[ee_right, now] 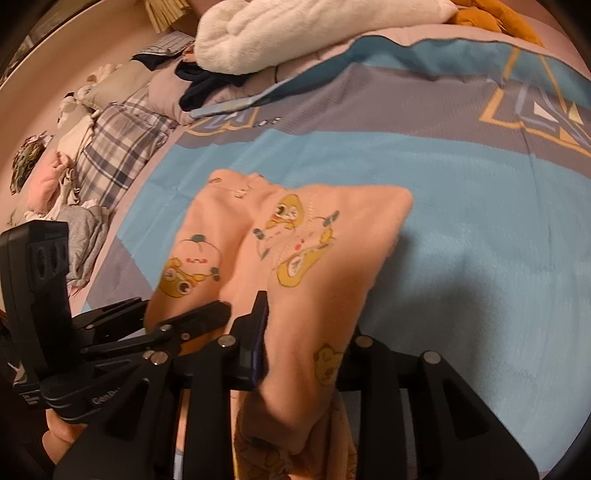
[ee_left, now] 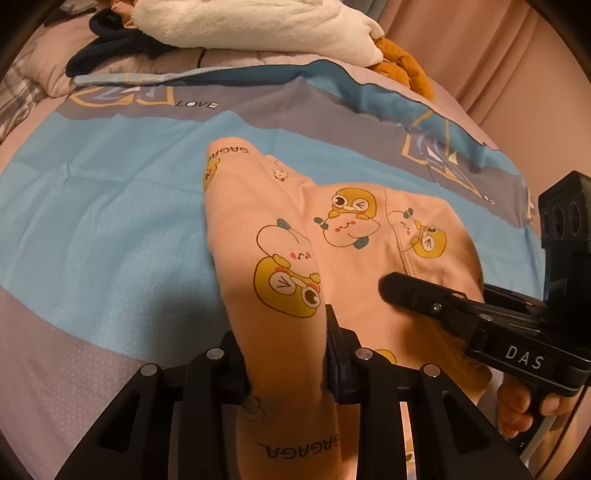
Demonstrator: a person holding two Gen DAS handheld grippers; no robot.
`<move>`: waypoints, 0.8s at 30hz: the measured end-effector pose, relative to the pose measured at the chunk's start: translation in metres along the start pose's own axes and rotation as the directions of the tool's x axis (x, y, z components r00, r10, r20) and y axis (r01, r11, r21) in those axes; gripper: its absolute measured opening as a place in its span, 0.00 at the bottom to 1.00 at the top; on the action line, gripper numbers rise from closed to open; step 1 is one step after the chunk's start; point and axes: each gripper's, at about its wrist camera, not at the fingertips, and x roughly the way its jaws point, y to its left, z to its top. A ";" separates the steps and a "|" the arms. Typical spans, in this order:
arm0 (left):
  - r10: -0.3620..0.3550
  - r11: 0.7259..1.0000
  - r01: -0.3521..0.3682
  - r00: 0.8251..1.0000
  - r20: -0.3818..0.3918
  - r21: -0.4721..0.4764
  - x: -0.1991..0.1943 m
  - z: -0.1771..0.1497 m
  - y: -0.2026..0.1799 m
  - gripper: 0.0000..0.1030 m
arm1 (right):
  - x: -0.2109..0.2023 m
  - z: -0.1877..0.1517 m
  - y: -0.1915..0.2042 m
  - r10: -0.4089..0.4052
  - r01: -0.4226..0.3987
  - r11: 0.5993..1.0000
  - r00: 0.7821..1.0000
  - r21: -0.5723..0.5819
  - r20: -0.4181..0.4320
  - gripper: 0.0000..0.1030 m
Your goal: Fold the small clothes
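A small pink garment (ee_left: 351, 229) printed with yellow cartoon ducks lies on the blue and grey bed cover (ee_left: 110, 206). Its near edge is raised in two ridges. My left gripper (ee_left: 288, 362) is shut on the left ridge, and cloth fills the gap between its pads. In the right wrist view my right gripper (ee_right: 306, 343) is shut on the same garment (ee_right: 332, 229); cloth drapes over and hides its right finger. The grippers are side by side and close. The right one's finger (ee_left: 406, 291) rests over the garment, and the left one's fingers (ee_right: 199, 315) reach in from the left.
A white fluffy blanket (ee_left: 251, 26), a dark garment (ee_left: 110, 48) and an orange plush toy (ee_left: 402, 62) lie at the far end of the bed. A plaid pillow (ee_right: 114, 147) and a heap of loose clothes (ee_right: 66, 192) sit to the left. A pink curtain (ee_left: 498, 55) hangs on the right.
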 end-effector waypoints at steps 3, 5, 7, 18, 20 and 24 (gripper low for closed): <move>0.001 1.000 -0.001 1.000 0.000 -0.001 0.000 0.000 0.001 0.29 | 0.001 -0.002 -0.005 0.000 0.000 1.000 1.000 0.018 -0.002 0.32; 0.001 1.000 -0.001 1.000 -0.001 -0.003 0.000 0.000 0.001 0.30 | 0.002 -0.003 -0.008 -0.007 0.008 1.000 1.000 0.029 -0.008 0.34; 0.007 1.000 -0.007 1.000 0.000 0.001 0.001 -0.001 0.001 0.31 | 0.003 -0.003 -0.011 -0.008 0.008 0.999 1.000 0.038 -0.011 0.37; 0.071 0.997 -0.071 0.997 0.004 -0.013 0.002 -0.004 0.004 0.52 | 0.003 -0.005 -0.014 -0.071 0.071 0.997 0.997 0.042 -0.011 0.53; 0.082 0.997 -0.082 0.997 0.006 -0.010 0.001 -0.004 0.004 0.54 | 0.002 -0.005 -0.013 -0.089 0.089 0.996 0.996 0.031 -0.007 0.56; 0.104 0.995 -0.104 0.994 0.013 0.004 0.000 -0.006 0.003 0.57 | 0.002 -0.005 -0.013 -0.112 0.112 0.994 0.994 0.020 -0.003 0.58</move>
